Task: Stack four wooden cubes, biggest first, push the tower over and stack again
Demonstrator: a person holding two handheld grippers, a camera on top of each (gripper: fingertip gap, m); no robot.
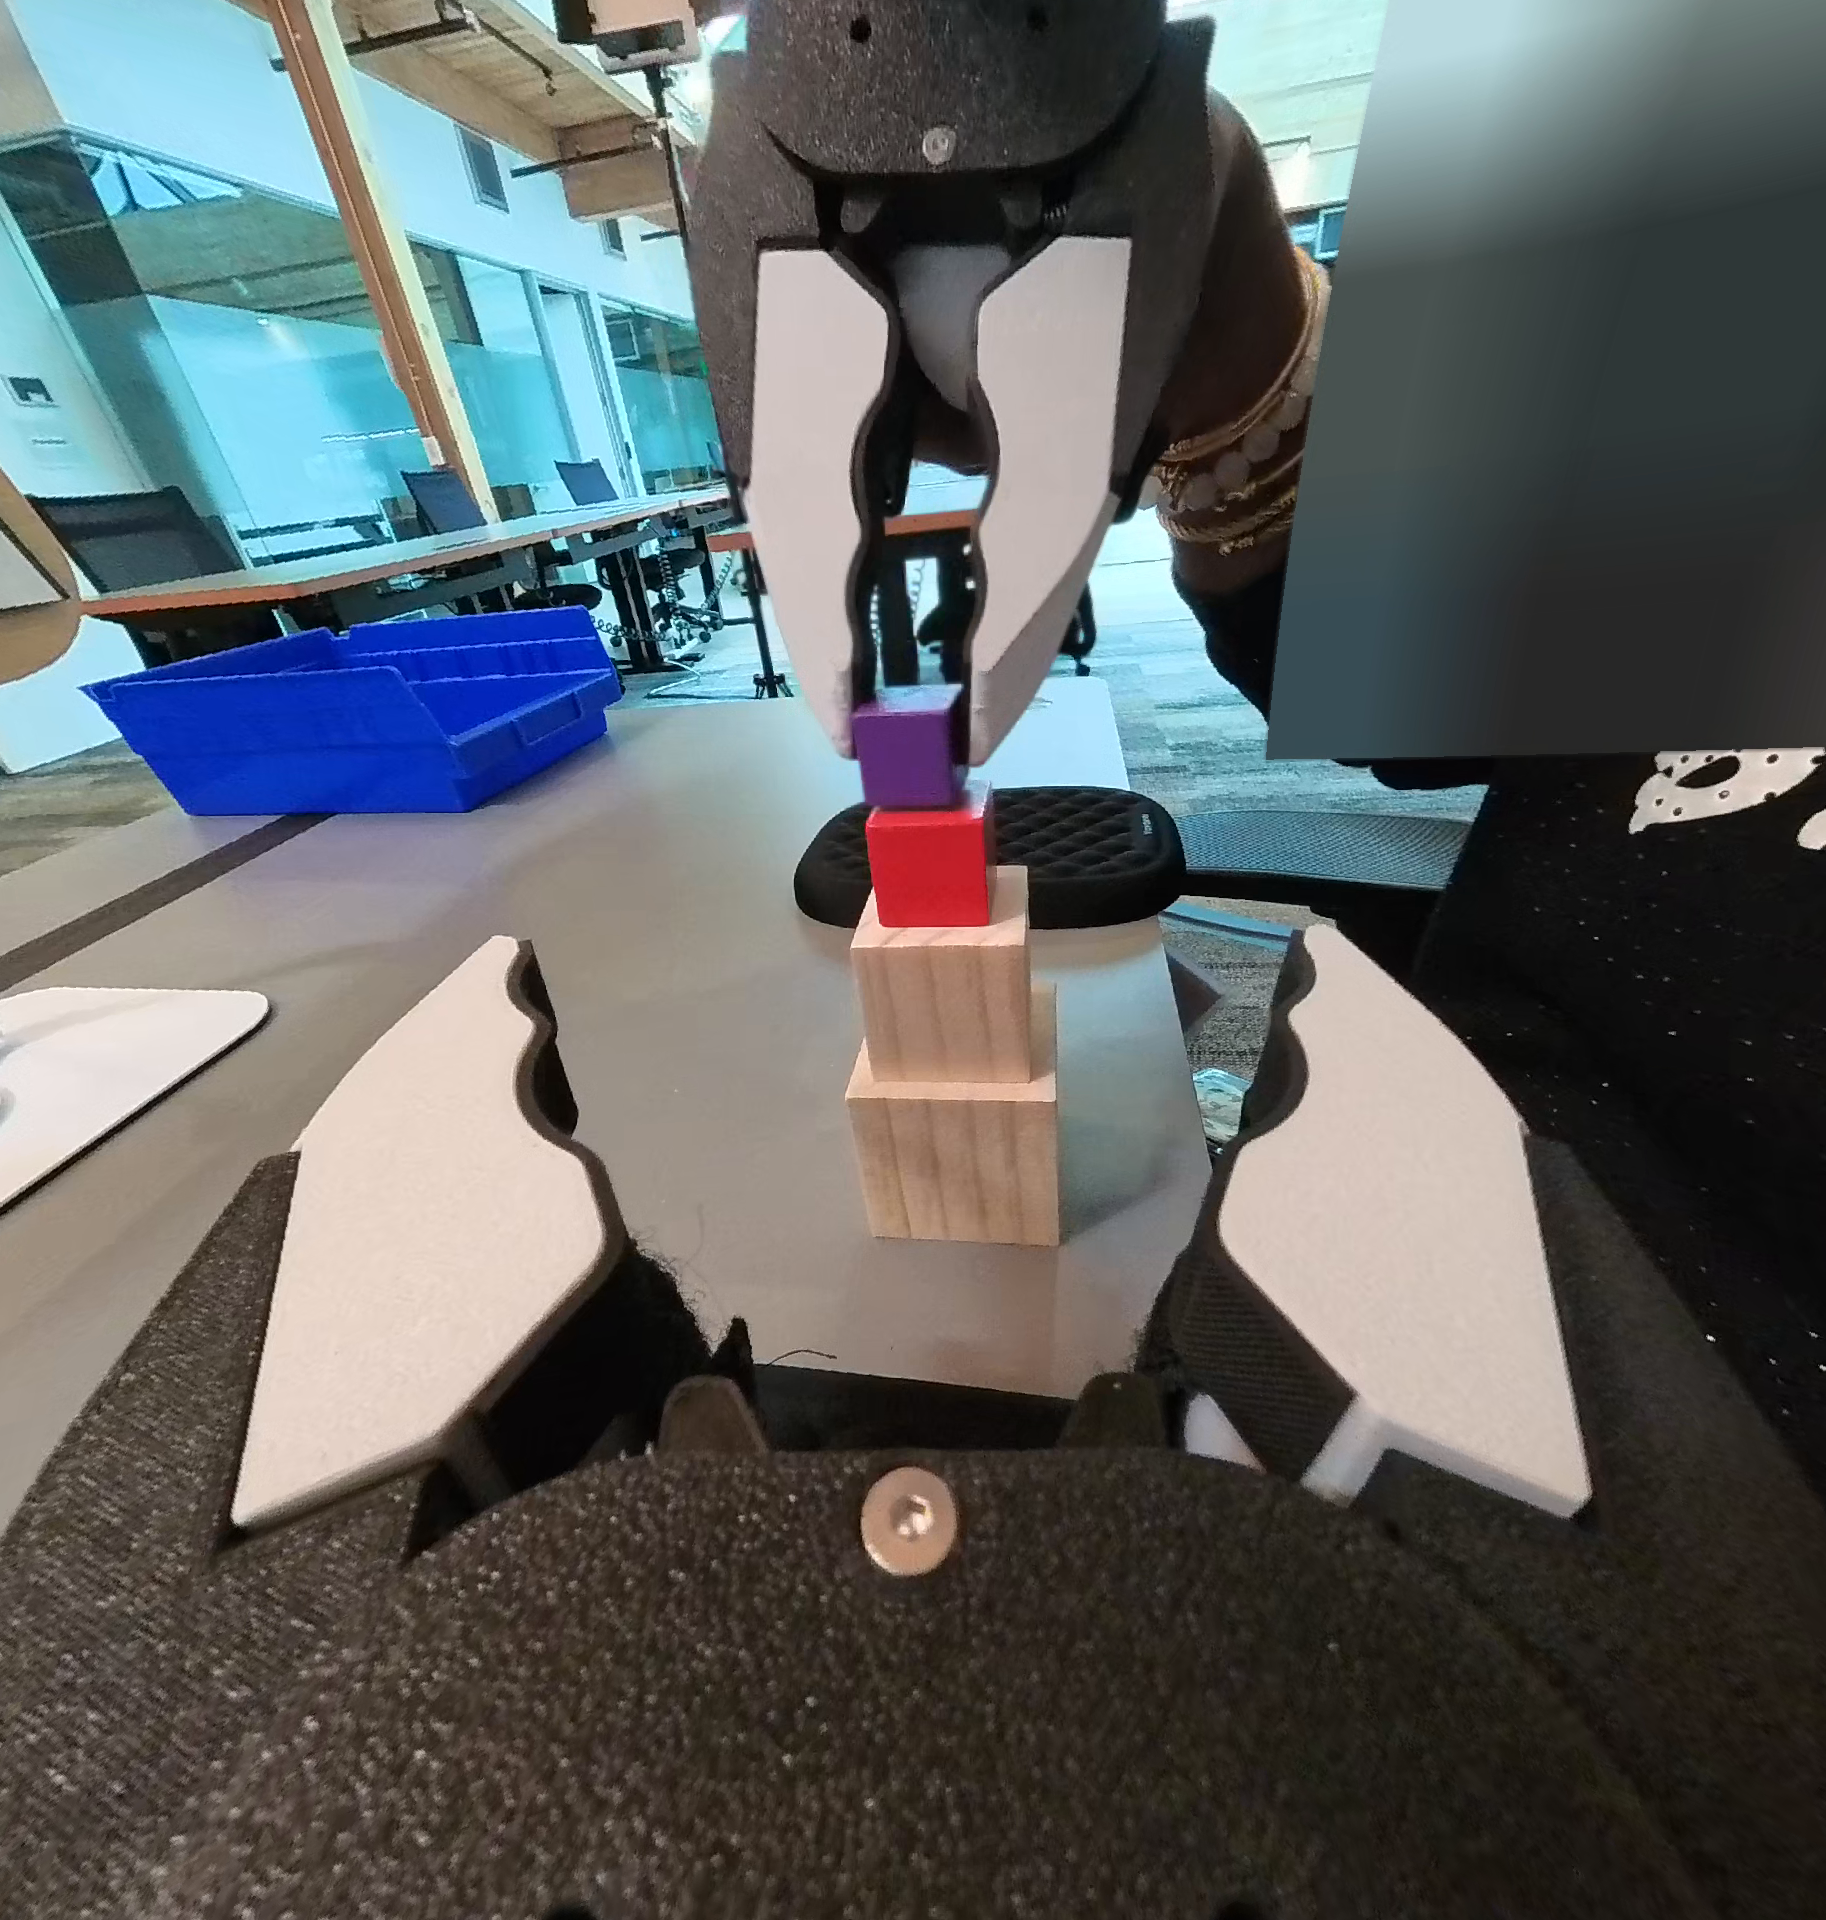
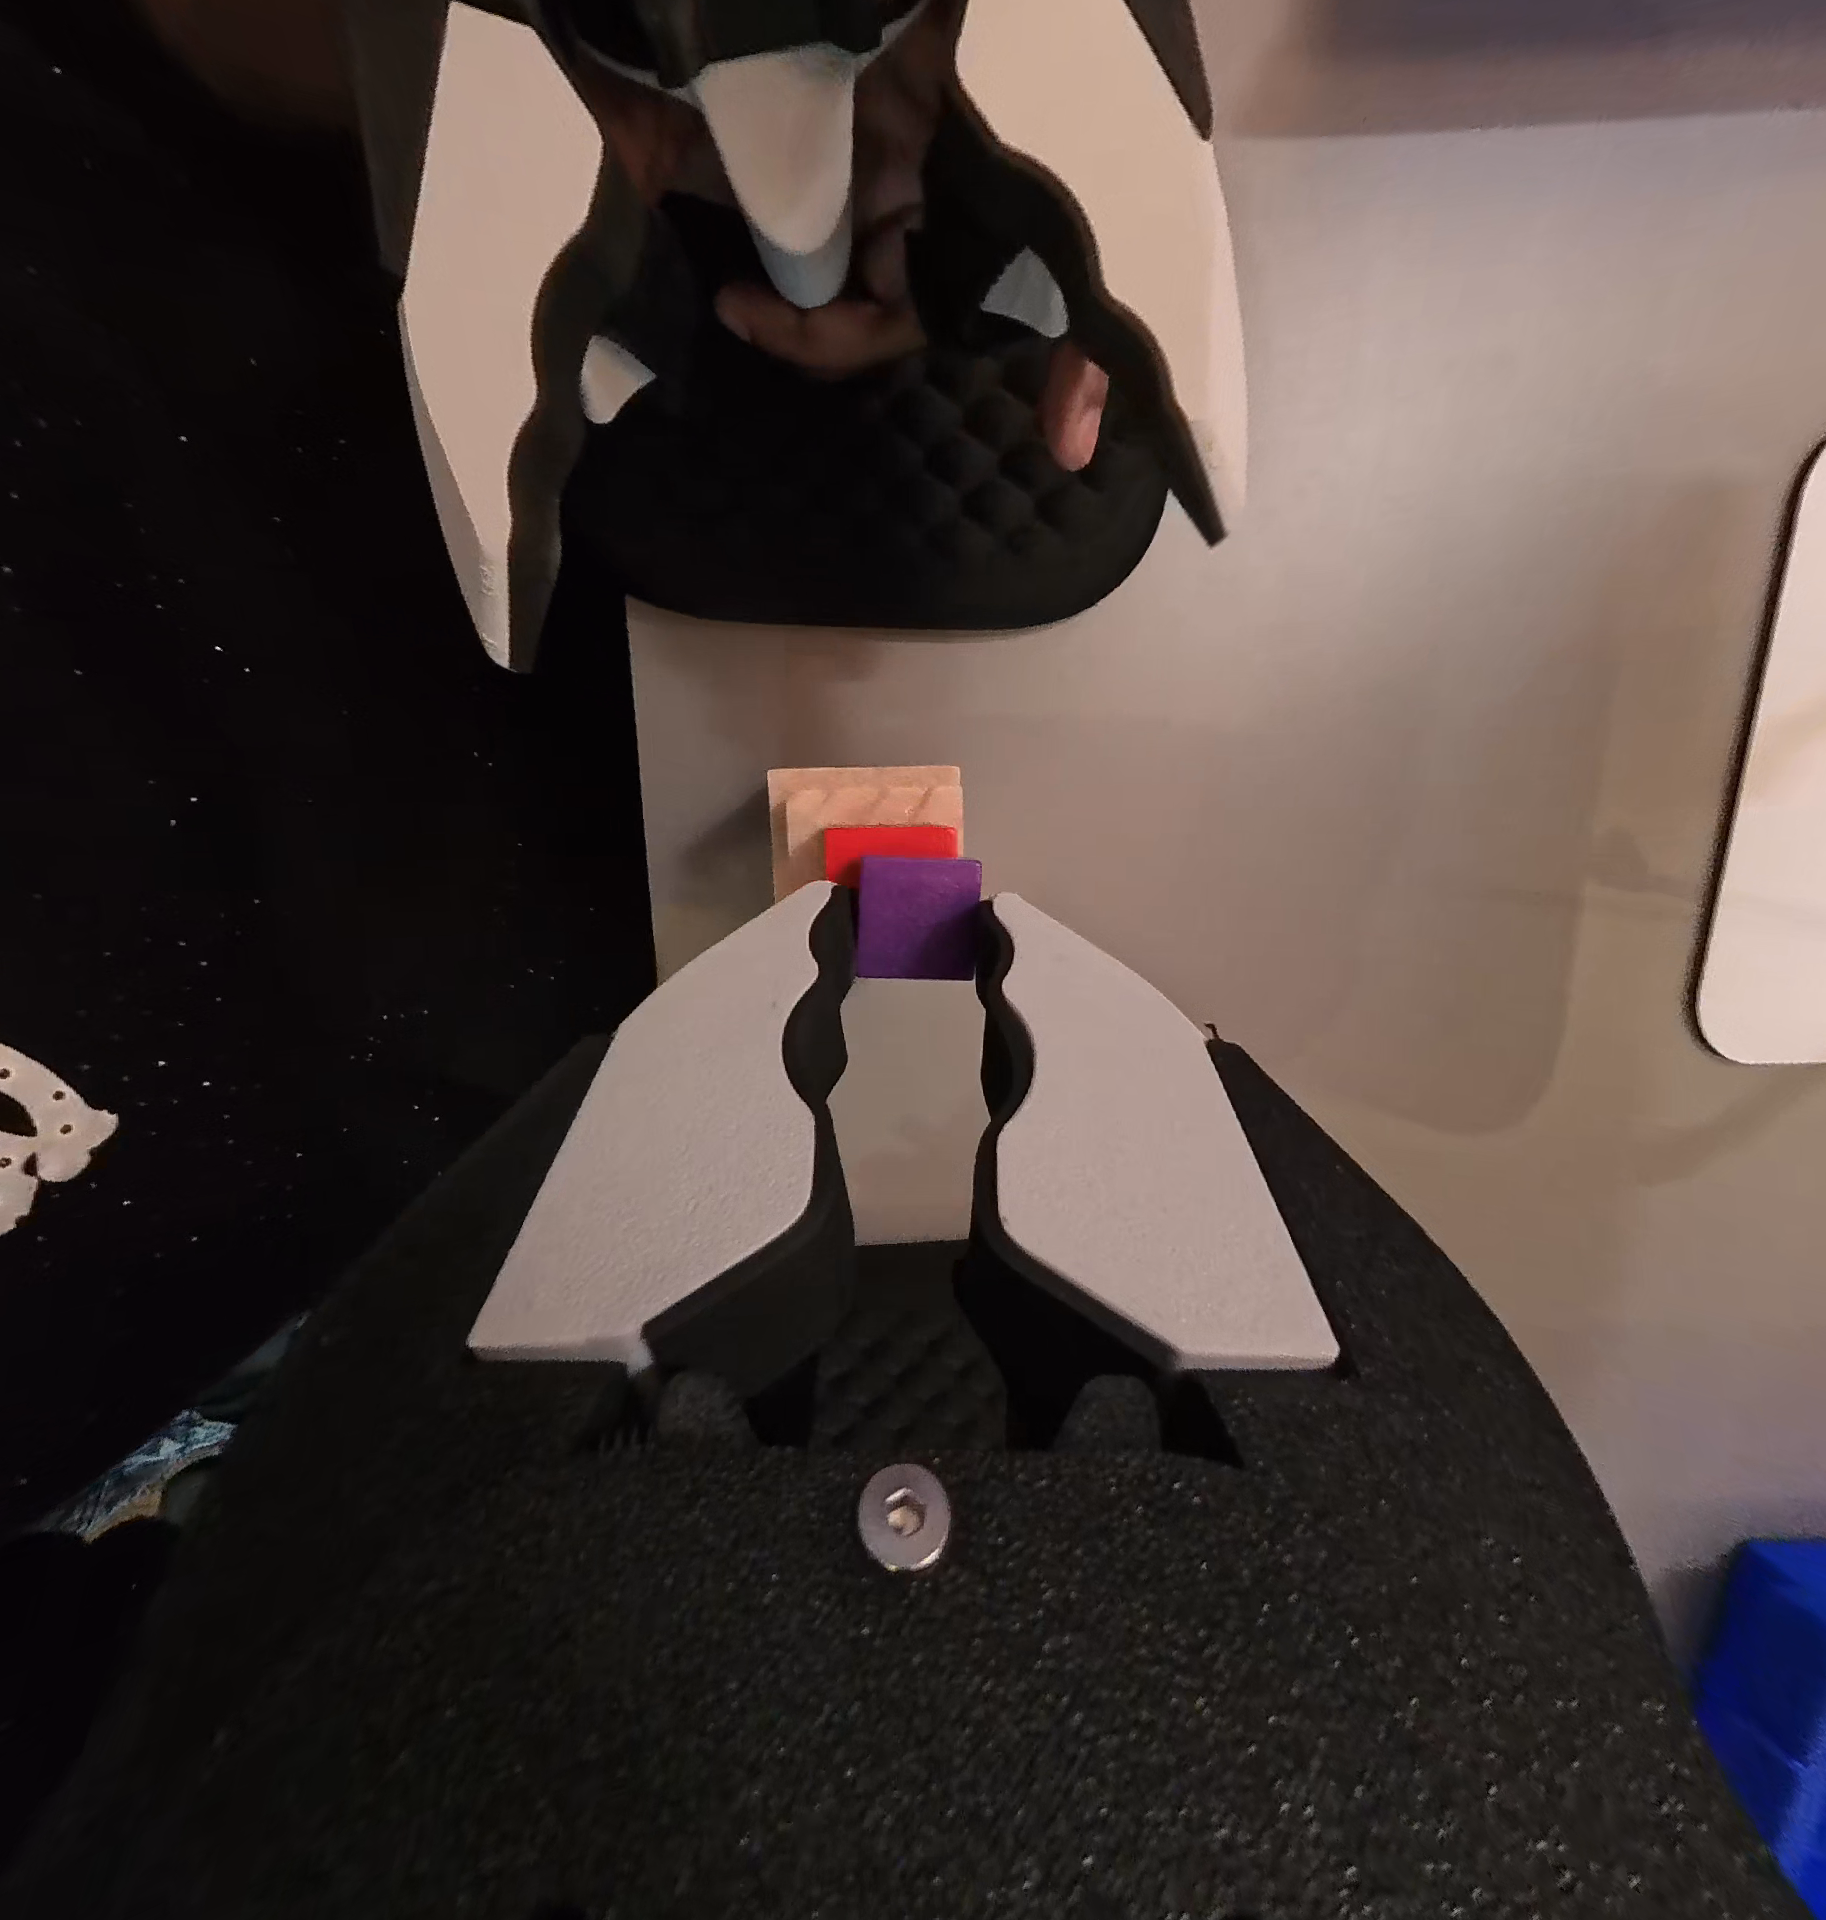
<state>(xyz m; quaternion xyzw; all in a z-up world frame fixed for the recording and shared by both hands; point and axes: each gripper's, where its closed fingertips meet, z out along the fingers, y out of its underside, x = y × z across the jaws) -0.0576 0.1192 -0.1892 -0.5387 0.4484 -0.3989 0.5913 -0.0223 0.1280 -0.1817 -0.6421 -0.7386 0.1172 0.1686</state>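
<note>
Four cubes made one tower in the middle of the left wrist view, on a grey table [image 1: 680,1039]. From largest to smallest: a big pale wooden cube [image 1: 953,1164] stood on the table, a second, smaller wooden cube [image 1: 940,1003] on it, then a red cube [image 1: 928,868], and on top a small purple cube [image 1: 907,756]. Each cube sat a little off from the one under it.

At the upper centre of that view the right gripper [image 1: 904,727] came down from above, and its two fingertips were closed on the purple cube, one on each side. In the right wrist view the black pads [image 2: 834,935] pressed on both sides of this cube, just above centre. The purple cube seemed to rest on the red one, but whether its full weight was already there I could not tell. So three cubes stood free, and the fourth was on top but not yet let go.

At the bottom of the left wrist view the left gripper [image 1: 914,1029] had its fingers wide apart, one on each side of the tower, touching nothing and holding nothing.

Behind the tower lay a black quilted pad [image 1: 1085,842], and a blue plastic bin [image 1: 369,717] stood at middle left. A white flat base [image 1: 88,1081] was cut off at the left edge. Part of the upper right was covered by a blurred patch, and in the right wrist view the tower was mostly hidden behind the purple cube.
</note>
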